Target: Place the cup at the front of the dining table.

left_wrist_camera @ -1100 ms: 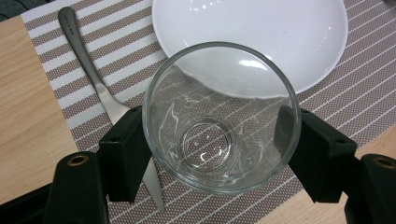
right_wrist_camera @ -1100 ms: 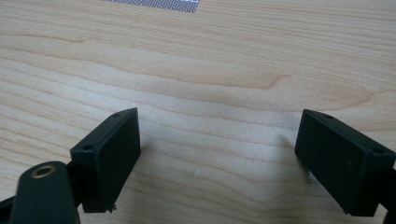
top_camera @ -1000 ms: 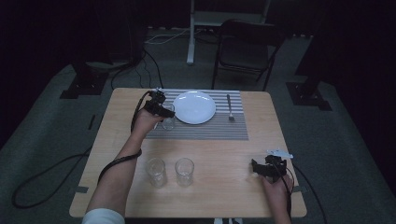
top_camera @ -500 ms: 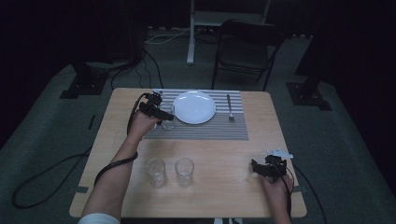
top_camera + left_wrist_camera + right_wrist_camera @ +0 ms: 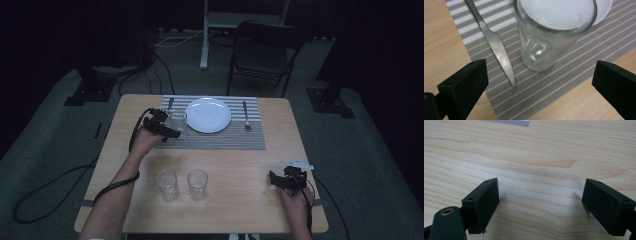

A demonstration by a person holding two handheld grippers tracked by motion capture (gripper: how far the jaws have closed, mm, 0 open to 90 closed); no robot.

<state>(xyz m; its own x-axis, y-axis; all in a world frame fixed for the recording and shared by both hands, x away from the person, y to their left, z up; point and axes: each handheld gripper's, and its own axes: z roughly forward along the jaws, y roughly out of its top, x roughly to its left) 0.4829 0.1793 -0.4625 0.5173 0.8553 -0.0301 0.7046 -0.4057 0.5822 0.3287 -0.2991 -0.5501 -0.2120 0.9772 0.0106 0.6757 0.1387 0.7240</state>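
A clear empty glass [image 5: 178, 123] [image 5: 549, 37] stands upright on the striped placemat [image 5: 220, 140] [image 5: 564, 82], between a knife [image 5: 170, 103] [image 5: 499, 47] and a white plate [image 5: 208, 114] [image 5: 602, 10]. My left gripper [image 5: 169, 129] [image 5: 539, 82] is open just short of the glass. Its jaws have just been opening, and nothing is between them; the glass stands beyond their tips. My right gripper [image 5: 280, 181] [image 5: 549, 205] rests open and empty over bare wood near the table's front right corner.
Two more empty glasses [image 5: 167, 184] [image 5: 197, 183] stand side by side near the front of the wooden table [image 5: 240, 165]. A fork [image 5: 245, 116] lies on the placemat to the right of the plate. A chair [image 5: 262, 55] stands beyond the far edge.
The left gripper has let go of the glass, which now stands on the placemat. It has drawn back a little toward the person. The right gripper has kept still.
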